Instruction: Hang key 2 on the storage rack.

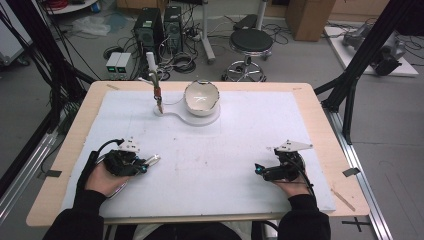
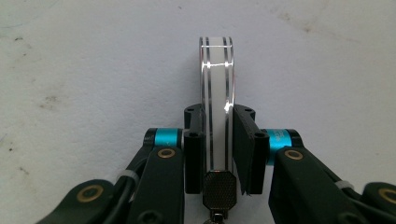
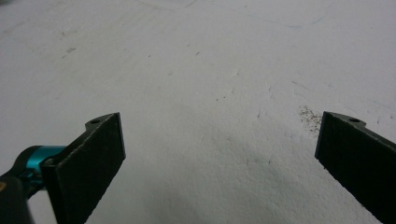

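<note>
White matting covers the wooden tabletop (image 1: pixel 320 125), with computer towers (image 1: pixel 159 30) and a stool (image 1: pixel 250 42) on the floor beyond its far edge. Near the front-left corner, the left hand-held gripper (image 2: pixel 218 135) is clamped on a slim white tool with metal bands (image 2: pixel 217 98), which lies low over the mat and juts out past the jaws. Near the front-right corner, the right hand-held gripper (image 3: pixel 219 154) rests with its jaws spread wide and nothing between them. A white bowl (image 1: pixel 201 97) sits on a stand by the far edge.
</note>
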Available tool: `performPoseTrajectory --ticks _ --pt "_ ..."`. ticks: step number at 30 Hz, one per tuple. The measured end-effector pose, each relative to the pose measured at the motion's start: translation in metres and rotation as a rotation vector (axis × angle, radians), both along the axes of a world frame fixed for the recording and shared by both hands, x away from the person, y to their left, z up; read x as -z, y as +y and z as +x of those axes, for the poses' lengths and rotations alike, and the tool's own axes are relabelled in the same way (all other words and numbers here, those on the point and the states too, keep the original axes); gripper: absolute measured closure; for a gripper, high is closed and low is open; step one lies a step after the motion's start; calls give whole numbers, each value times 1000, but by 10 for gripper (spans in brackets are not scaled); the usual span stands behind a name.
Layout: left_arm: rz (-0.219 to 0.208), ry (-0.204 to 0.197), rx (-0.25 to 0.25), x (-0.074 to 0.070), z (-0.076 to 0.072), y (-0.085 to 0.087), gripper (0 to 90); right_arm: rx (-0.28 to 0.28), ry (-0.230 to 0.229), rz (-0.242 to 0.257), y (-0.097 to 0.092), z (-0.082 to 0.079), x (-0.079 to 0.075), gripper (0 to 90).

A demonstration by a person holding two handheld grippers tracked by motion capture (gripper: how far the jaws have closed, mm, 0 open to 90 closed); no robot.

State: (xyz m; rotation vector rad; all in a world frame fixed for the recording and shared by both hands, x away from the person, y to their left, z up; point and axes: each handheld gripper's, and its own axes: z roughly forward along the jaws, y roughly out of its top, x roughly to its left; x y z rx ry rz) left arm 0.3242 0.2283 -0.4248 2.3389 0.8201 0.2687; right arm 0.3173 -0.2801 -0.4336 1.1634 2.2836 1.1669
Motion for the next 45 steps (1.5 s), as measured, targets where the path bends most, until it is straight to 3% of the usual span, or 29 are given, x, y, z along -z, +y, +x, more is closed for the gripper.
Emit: performPoseTrajectory --ticks 6,10,22,29,34,45 --pt "-103 -34 -39 -10 -2 14 749 10 13 46 -3 2 -1 7" --pt "-177 -42 -74 -17 -4 25 749 9 17 39 -3 -1 -1 7" --pt "-163 -114 -138 -34 5 36 751 -7 32 17 -1 0 2 7" --pt "-187 -188 -167 -68 18 44 751 4 18 43 -6 -1 0 7" --pt "-233 -227 -209 -90 32 52 751 10 11 45 -6 -1 -1 7" --pt "-202 -289 -227 -125 59 57 754 37 -8 56 -10 0 -3 7"
